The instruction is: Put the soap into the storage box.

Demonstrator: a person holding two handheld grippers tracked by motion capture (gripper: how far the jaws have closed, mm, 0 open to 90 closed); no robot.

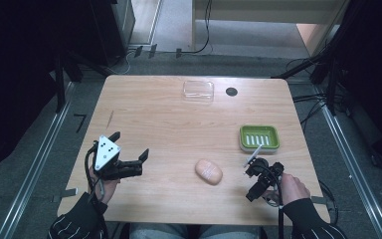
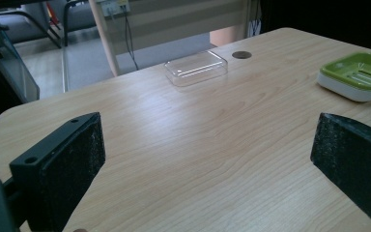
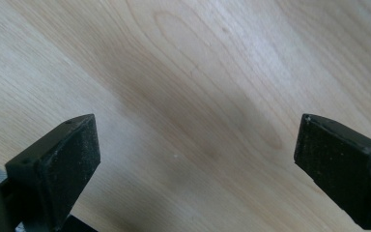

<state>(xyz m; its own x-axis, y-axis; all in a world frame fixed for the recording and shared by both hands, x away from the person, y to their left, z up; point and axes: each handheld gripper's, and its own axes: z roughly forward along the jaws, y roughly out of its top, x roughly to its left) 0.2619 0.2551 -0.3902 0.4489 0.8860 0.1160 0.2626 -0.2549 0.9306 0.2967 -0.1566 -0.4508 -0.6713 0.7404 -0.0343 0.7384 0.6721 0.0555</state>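
Left gripper view gives us our left gripper with jaws spread wide over bare wood, holding nothing, aimed toward the clear plastic lid at the far edge and the green soap dish to one side. Our right gripper is equally wide and empty, tilted down at the table. High view puts the peach soap bar between our grippers, near the front edge; we judge both stand ready because nothing is claimed yet.
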